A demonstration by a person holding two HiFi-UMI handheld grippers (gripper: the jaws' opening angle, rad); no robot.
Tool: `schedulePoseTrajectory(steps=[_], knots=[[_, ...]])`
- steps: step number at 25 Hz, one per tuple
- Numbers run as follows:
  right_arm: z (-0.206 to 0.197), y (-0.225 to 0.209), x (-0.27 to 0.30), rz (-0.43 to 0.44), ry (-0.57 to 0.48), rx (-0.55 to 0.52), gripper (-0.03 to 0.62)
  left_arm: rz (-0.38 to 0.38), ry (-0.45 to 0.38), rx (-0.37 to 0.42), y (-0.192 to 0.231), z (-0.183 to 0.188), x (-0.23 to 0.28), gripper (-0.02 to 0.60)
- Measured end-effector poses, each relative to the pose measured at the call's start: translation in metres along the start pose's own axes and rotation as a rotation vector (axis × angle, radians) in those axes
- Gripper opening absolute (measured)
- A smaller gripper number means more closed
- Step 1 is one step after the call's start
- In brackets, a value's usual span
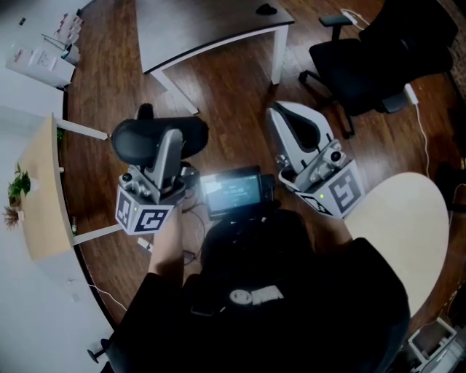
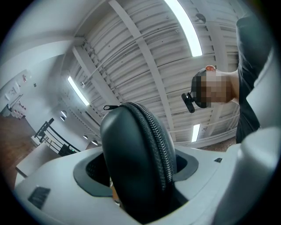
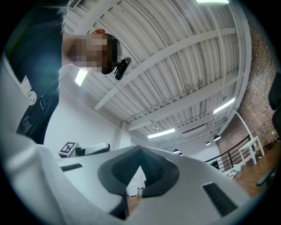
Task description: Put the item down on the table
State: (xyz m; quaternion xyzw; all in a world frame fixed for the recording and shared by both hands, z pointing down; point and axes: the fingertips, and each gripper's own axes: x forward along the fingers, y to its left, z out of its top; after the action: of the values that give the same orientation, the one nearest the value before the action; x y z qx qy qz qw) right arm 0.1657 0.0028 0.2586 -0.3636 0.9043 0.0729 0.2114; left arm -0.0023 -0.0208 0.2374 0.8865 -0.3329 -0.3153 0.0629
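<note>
Gripping a black oval zippered hard case (image 1: 138,138) in the left gripper (image 1: 172,142), seemingly for carrying to the grey table (image 1: 211,29), with the right gripper (image 3: 139,167) closed and empty.

In the head view the black zip case (image 1: 156,138) covers the tips of the left gripper (image 1: 164,149). In the left gripper view the case's lower end runs off the bottom edge. The grey table (image 1: 211,29) and the office chair (image 1: 386,58) are cut by the top edge. The small dark thing (image 1: 266,9) on that table is too small to name. The print on the lit screen (image 1: 231,191) is too blurred to read.
</note>
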Motion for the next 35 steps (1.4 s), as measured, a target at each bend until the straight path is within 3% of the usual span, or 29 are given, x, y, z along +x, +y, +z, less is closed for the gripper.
schedulePoseTrajectory(steps=[9, 15, 21, 26, 35], knots=[[-0.017, -0.015, 0.026, 0.012, 0.016, -0.014, 0.002, 0.015, -0.012, -0.015, 0.037, -0.004, 0.008, 0.331], [-0.034, -0.051, 0.09, -0.006, 0.02, -0.019, 0.002, 0.017, -0.02, -0.044, 0.107, 0.005, 0.042, 0.331], [-0.049, -0.051, 0.093, 0.0, 0.041, -0.085, 0.002, 0.003, -0.045, -0.023, 0.123, 0.004, 0.037, 0.331], [-0.074, -0.073, 0.164, -0.025, 0.122, -0.144, 0.002, 0.024, 0.016, 0.064, 0.19, 0.024, 0.059, 0.331], [-0.105, -0.096, 0.21, -0.075, 0.248, -0.279, 0.002, 0.097, 0.137, 0.237, 0.25, 0.024, 0.063, 0.33]])
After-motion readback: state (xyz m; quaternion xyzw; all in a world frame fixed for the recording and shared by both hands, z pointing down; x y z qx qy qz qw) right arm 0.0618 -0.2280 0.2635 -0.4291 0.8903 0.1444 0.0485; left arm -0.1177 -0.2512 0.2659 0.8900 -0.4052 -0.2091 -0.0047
